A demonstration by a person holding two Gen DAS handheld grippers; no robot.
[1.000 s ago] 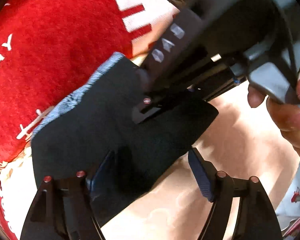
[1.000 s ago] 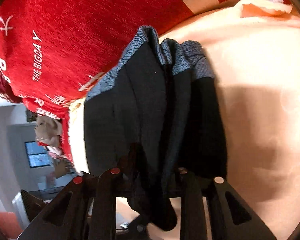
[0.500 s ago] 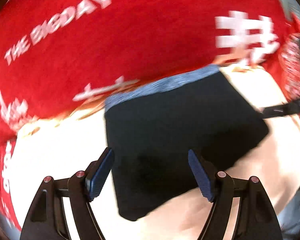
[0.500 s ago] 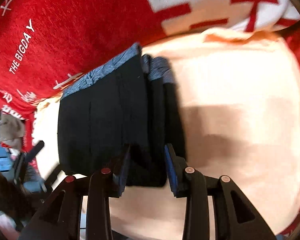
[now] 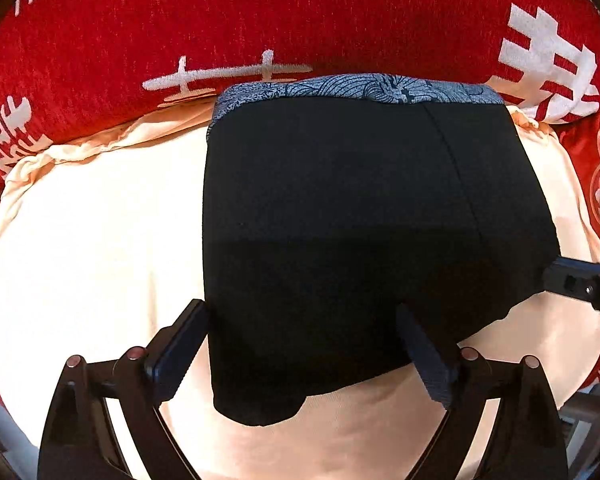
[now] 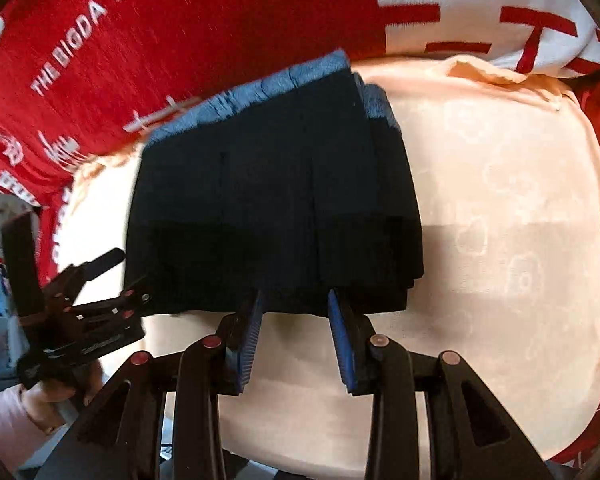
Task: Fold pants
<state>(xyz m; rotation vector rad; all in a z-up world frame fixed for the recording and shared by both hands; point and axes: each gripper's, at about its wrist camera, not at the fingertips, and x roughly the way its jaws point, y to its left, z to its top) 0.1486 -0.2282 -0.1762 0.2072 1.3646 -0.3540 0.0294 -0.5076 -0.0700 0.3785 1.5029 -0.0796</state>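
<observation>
Both grippers hover released over the folded black pants (image 5: 340, 232): left gripper (image 5: 300, 344) opening wide, right gripper (image 6: 296, 328) narrower.

1. Pants (image 5: 340, 220): black, ahead of and between the left gripper's fingers.
2. Waistband (image 5: 356, 88): blue-grey with a fine dark line print, at the far edge from the fingers.
3. Cushion (image 5: 80, 248): pale peach, under the fingers, faint tone-on-tone shapes.
4. Blanket (image 5: 260, 12): red with white lettering and characters, beyond the waistband.
5. Pads (image 6: 346, 344): blue, ribbed, on black fingers.
</observation>
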